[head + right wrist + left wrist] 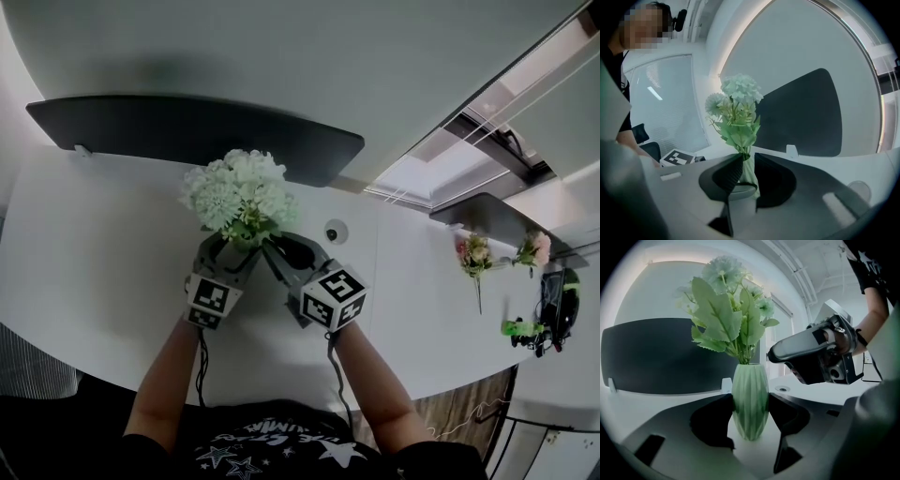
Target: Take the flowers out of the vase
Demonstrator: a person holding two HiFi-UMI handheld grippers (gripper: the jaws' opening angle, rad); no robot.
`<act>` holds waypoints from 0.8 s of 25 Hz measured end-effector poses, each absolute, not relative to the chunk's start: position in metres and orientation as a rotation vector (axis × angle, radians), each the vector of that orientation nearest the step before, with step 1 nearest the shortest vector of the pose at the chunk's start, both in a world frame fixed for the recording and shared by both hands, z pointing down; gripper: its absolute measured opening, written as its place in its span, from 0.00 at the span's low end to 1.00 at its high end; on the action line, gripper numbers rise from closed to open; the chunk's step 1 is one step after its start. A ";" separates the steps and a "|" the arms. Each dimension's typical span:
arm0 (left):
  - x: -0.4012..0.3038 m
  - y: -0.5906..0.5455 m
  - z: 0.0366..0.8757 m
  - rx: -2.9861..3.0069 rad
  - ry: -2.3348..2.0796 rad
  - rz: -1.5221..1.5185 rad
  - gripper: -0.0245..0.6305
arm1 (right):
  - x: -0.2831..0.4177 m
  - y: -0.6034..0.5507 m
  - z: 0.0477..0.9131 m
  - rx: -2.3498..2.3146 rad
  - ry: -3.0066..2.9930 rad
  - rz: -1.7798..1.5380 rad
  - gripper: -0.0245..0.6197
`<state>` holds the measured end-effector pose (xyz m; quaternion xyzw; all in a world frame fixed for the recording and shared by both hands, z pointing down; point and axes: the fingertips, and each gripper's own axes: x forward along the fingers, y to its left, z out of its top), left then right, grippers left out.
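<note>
Pads of the left claw (751,401) sit against both sides of one ribbed pale-green vase (750,425), gripping its belly with the jaws spread wide. The right claw (748,158), reaching in from 4 o'clock in the head view, has its jaws only narrowly parted. The stems at the vase's mouth show in the gap, with no clear pinch on them. Each claw carries one marker cube (208,302), two in all. The vase stands upright on the white worktop (112,244) and holds one bunch of white-green flowers (242,195), leaves spreading above the neck. One round grommet (335,232) sits near the vase at 3 o'clock. Well apart, also towards 3 o'clock, are one pink sprig (475,255) and a second pink sprig (534,249). At 12 o'clock one dark panel (187,136) stands along the worktop's far edge.
</note>
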<state>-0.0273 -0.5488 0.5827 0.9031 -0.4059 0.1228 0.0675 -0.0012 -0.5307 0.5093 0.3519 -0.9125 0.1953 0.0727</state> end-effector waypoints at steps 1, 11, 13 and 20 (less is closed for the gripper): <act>-0.028 -0.548 0.583 2.724 -1.222 0.365 0.43 | -0.006 -0.531 0.510 1.040 -2.751 0.582 0.14; -0.031 -0.548 0.583 2.748 -1.215 0.359 0.42 | -0.036 -0.546 0.509 0.956 -2.792 0.533 0.31; -0.031 -0.549 0.581 2.747 -1.216 0.356 0.42 | -0.038 -0.550 0.508 0.965 -2.791 0.516 0.31; -0.035 -0.546 0.575 2.762 -1.223 0.331 0.42 | -0.046 -0.553 0.500 1.011 -2.802 0.480 0.20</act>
